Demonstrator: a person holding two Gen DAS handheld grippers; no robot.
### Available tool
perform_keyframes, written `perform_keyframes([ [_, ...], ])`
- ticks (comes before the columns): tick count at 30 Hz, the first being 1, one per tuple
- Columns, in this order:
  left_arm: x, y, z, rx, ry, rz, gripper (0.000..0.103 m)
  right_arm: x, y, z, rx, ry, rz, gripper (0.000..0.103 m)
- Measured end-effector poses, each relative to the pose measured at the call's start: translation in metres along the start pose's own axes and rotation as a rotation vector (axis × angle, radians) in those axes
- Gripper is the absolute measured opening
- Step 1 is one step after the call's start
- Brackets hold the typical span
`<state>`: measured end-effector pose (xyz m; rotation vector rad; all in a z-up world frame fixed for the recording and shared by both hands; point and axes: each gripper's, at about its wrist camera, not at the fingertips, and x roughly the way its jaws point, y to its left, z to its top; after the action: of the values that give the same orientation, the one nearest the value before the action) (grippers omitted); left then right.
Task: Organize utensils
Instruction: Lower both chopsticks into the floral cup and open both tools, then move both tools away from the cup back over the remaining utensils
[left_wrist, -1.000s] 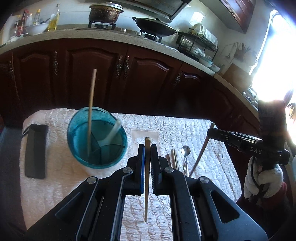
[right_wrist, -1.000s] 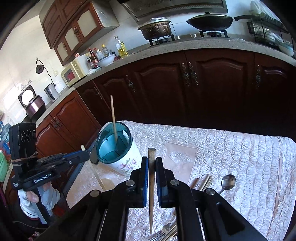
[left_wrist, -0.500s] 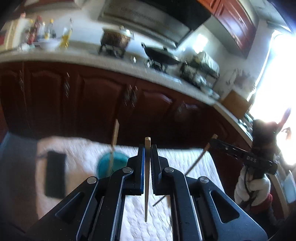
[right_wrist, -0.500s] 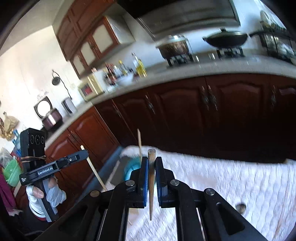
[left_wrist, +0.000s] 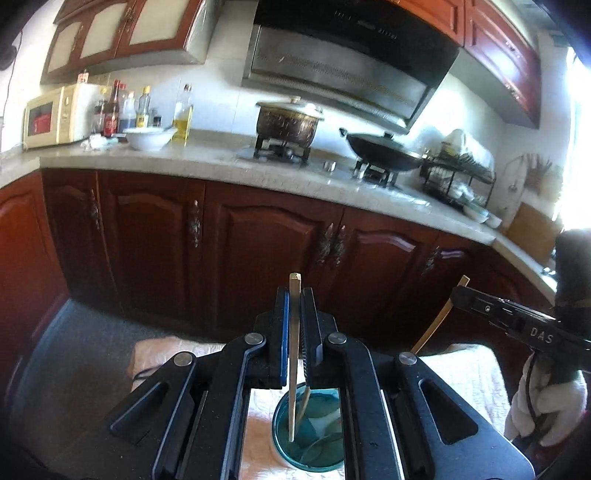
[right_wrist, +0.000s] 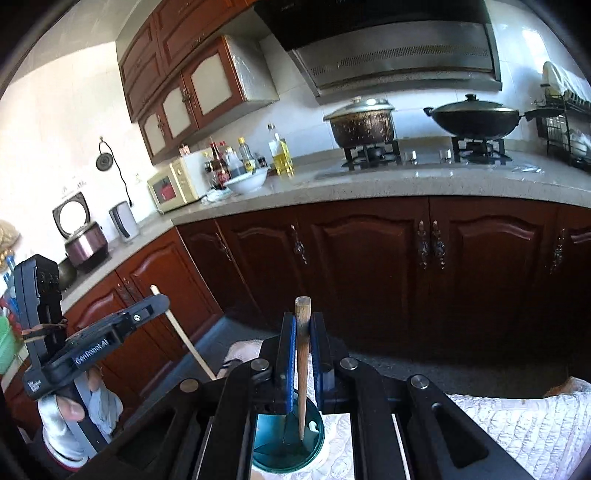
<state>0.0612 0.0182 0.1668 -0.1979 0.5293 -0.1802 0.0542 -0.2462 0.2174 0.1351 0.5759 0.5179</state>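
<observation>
Dark wood cabinets and a stone counter behind; both hands poised over one cup.

From the left wrist view, the left gripper is clamped on a pale chopstick, its long axis near upright, blunt end up and tip down inside the rim of the teal utensil cup on the quilted table cloth; held that way, I judge, so it can drop straight in. Off to the right edge, the right gripper grips a second stick slanting down towards the cloth. From the right wrist view, that gripper is clenched on a darker wooden chopstick, also close to vertical, thick end up, tip over the cup opening. At left, the other gripper shows its stick slanting downwards towards the cup.
</observation>
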Motion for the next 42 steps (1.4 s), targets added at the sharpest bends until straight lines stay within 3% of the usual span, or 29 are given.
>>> perform_keyframes([
  [8,0.038,0.002,-0.041,-0.017,0.104,0.010,0.004,0.058,-0.014,-0.040,0.038,0.116,0.004,0.007],
  [16,0.046,0.001,-0.052,-0.039,0.156,0.031,0.008,0.087,-0.030,-0.065,0.095,0.204,0.031,0.009],
  [18,0.046,0.002,-0.054,-0.052,0.166,0.025,0.034,0.085,-0.033,-0.069,0.105,0.207,0.031,0.032],
  [19,0.045,0.002,-0.055,-0.060,0.164,0.017,0.040,0.082,-0.035,-0.070,0.110,0.202,0.035,0.039],
  [20,0.042,0.002,-0.056,-0.065,0.161,0.009,0.042,0.079,-0.036,-0.072,0.115,0.193,0.040,0.039],
  [26,0.032,-0.008,-0.063,-0.056,0.165,0.001,0.042,0.063,-0.041,-0.088,0.116,0.203,0.039,0.039],
  [42,0.029,-0.058,-0.106,-0.020,0.238,-0.014,0.049,0.020,-0.041,-0.139,0.094,0.175,-0.141,0.044],
])
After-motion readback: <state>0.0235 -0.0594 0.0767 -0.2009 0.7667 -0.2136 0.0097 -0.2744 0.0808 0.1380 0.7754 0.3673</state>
